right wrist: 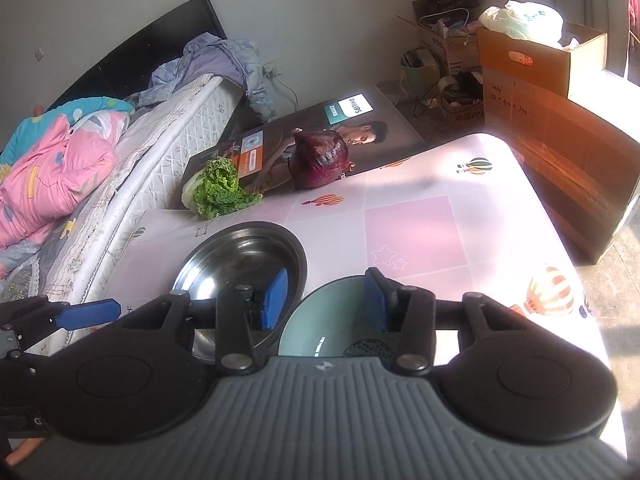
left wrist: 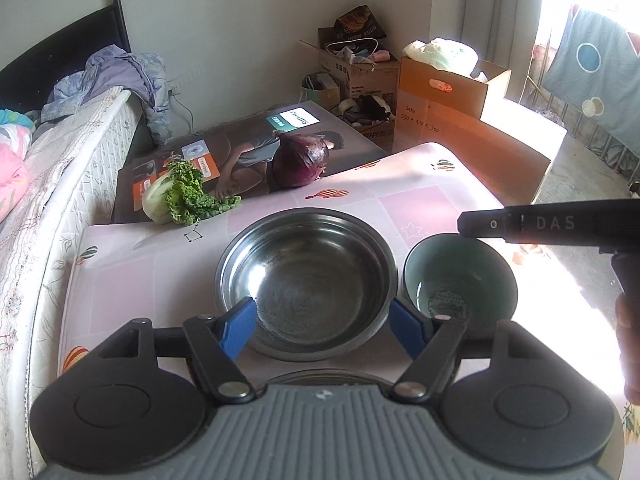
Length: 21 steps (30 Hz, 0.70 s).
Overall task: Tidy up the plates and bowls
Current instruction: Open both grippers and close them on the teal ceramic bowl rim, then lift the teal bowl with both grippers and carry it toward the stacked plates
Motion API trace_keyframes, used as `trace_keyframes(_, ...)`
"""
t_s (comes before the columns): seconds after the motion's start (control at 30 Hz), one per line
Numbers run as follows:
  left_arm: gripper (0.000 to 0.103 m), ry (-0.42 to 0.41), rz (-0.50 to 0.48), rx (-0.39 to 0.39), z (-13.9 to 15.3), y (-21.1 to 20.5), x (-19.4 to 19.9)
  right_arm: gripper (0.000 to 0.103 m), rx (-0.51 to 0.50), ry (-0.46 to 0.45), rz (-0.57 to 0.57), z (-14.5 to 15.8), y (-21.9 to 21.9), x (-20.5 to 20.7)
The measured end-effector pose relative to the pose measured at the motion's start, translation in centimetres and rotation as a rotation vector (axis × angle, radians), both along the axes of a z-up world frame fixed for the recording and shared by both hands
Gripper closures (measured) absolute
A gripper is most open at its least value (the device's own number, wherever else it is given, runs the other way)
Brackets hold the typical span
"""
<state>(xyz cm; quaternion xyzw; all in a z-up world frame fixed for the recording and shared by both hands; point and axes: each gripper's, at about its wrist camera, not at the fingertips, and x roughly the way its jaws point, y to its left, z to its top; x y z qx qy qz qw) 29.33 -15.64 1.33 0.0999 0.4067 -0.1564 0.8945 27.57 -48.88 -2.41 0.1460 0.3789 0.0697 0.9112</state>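
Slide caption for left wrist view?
Left gripper open above steel bowl, green bowl beside it.

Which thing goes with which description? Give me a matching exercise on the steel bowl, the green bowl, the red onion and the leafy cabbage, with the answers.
Things:
1. steel bowl
2. green bowl
3. red onion
4. leafy cabbage

Descriptions:
A. at the far edge of the pink mat, nearest the bed
B. purple and round, against the printed box
C. dark outside, printed mark on its inside bottom
D. shiny metal, empty, left of the other bowl

Pairs: 1-D, 2-C, 3-B, 4-A
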Motion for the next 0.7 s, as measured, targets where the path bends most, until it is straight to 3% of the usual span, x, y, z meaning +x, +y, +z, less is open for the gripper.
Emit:
trace_keyframes(0.2, 0.035, 0.051, -0.043, -0.038, -1.1, -2.5, 0.0, 0.06, 0.011, 0.056, -0.059, -2.0, -3.9, -1.1)
trace_keyframes(0.5, 0.071, 0.115, -0.043, 0.012, -3.4, -5.4, 1.0, 0.062, 0.079, 0.129, -0.044, -5.6, -5.4, 0.5)
trace_keyframes(0.7, 0.086, 0.137, -0.035, 0.051, -4.3, -6.5, 1.5, 0.084, 0.13, 0.18, -0.041, -7.8, -5.7, 1.9)
